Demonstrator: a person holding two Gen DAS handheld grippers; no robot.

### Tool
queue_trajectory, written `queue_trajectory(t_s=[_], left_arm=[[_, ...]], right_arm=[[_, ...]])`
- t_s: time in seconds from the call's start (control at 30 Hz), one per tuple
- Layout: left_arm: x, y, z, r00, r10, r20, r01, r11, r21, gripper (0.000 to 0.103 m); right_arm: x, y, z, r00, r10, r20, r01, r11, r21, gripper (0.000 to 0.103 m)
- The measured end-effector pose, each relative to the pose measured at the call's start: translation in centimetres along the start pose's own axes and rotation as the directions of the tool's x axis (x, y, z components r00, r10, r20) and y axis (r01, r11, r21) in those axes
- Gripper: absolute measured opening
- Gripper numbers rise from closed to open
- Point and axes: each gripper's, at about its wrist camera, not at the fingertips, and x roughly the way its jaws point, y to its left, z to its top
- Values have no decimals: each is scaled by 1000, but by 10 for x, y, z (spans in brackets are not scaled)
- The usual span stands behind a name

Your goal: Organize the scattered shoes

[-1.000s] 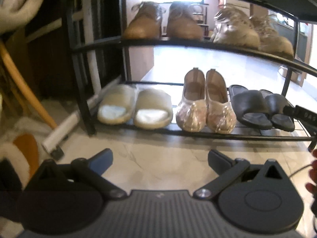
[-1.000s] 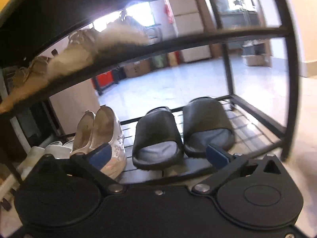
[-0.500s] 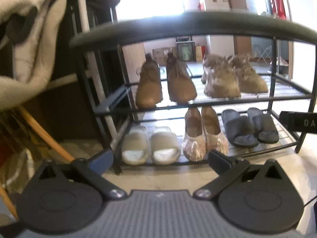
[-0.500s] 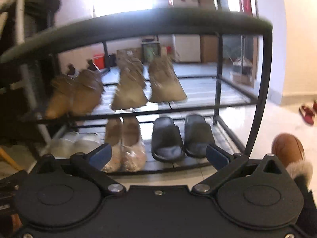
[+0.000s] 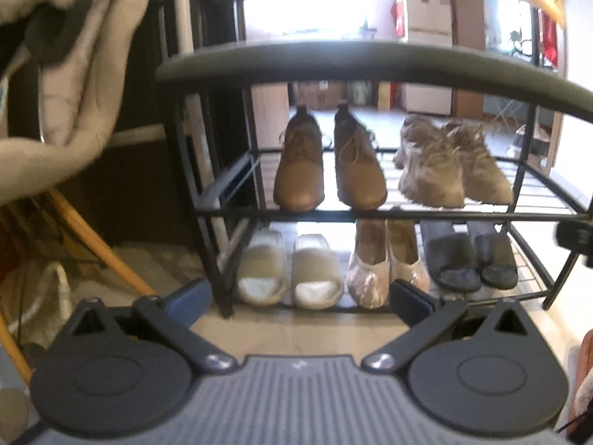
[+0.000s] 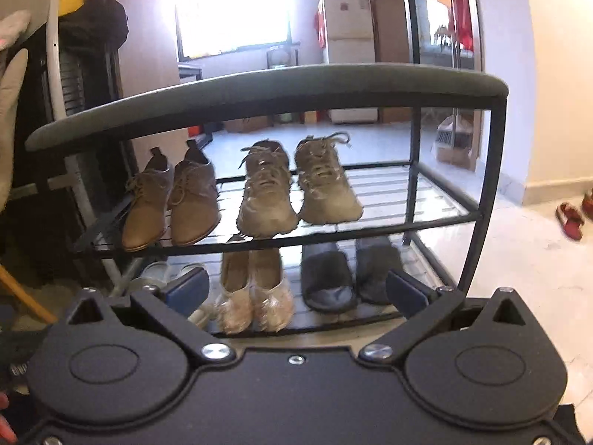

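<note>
Shoes fill the black metal two-tier rack [image 6: 444, 218]; both our tongs [image 5: 300, 296] [image 6: 294, 291] gape wide, empty. Next, we judge: fetch the red slippers [image 6: 570, 218] lying apart on the floor.

Grey padded garment [image 5: 70, 85]: hangs at the upper left. Wooden chair leg [image 5: 100, 244]: slants across the floor at the left, beside a white cable [image 5: 63, 289]. Bright window [image 6: 231, 7]: far wall. Stacked cardboard boxes [image 6: 350, 26]: just right of the window, with red cloth [image 6: 459, 3] hanging further right. Small cardboard box [image 6: 457, 148]: on the pale tiled floor [image 6: 519, 259] by the right wall.
</note>
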Motion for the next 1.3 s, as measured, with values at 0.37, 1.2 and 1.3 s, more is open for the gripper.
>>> queue_trajectory(t_s=[0.37,1.2,1.3], left_arm=[[-8,-31,4,995,-51,87,50,999,9,102],[-25,-33,4,983,-178,49,182,981,-72,102],[-23,-34,1,983,-184,24,185,981,-60,102]], right_arm=[[-3,-9,-7,999,28,-21,-26,998,61,103],[-12,-21,-13,999,18,-38,-15,997,73,103],[-11,-20,-15,999,19,-43,-16,997,70,103]])
